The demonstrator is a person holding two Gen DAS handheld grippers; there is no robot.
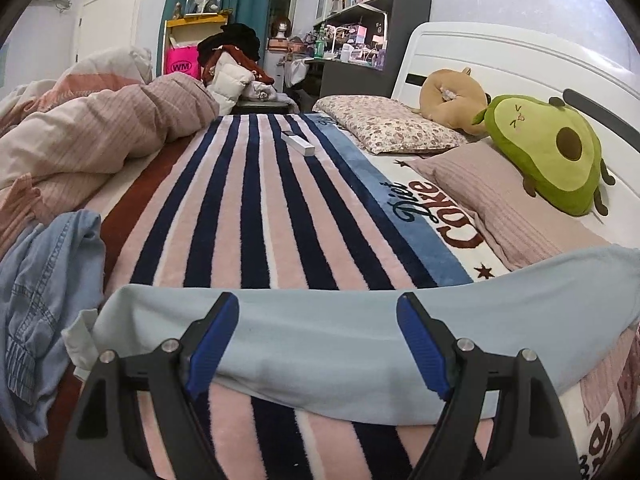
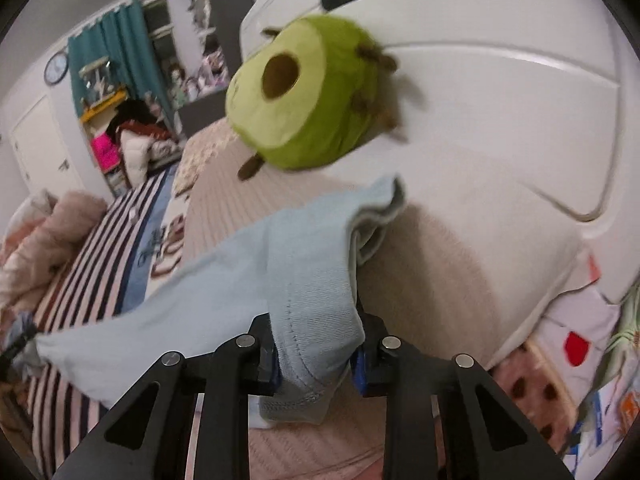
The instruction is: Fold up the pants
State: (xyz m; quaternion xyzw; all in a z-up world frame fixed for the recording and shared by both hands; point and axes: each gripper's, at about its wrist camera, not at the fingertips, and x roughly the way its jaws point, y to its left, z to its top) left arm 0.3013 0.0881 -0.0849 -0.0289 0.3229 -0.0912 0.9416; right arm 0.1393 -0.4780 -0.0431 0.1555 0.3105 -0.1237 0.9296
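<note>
Light blue pants (image 1: 520,312) lie stretched across the striped blanket (image 1: 248,216) on the bed. My left gripper (image 1: 318,340) is open just above them, its blue pads (image 1: 212,344) wide apart with the flat cloth beneath and between them. In the right wrist view the pants (image 2: 240,280) run from the blanket up onto a beige pillow (image 2: 460,264). My right gripper (image 2: 316,360) is shut on a bunched, stitched end of them, and the cloth drapes over the fingers and hides the pads.
A denim garment (image 1: 36,300) lies crumpled at the left. A pink quilt (image 1: 92,140) is piled behind it. A green avocado plush (image 1: 552,156) and pillows (image 1: 384,124) sit by the white headboard (image 2: 500,100). A small white box (image 1: 298,142) rests on the blanket.
</note>
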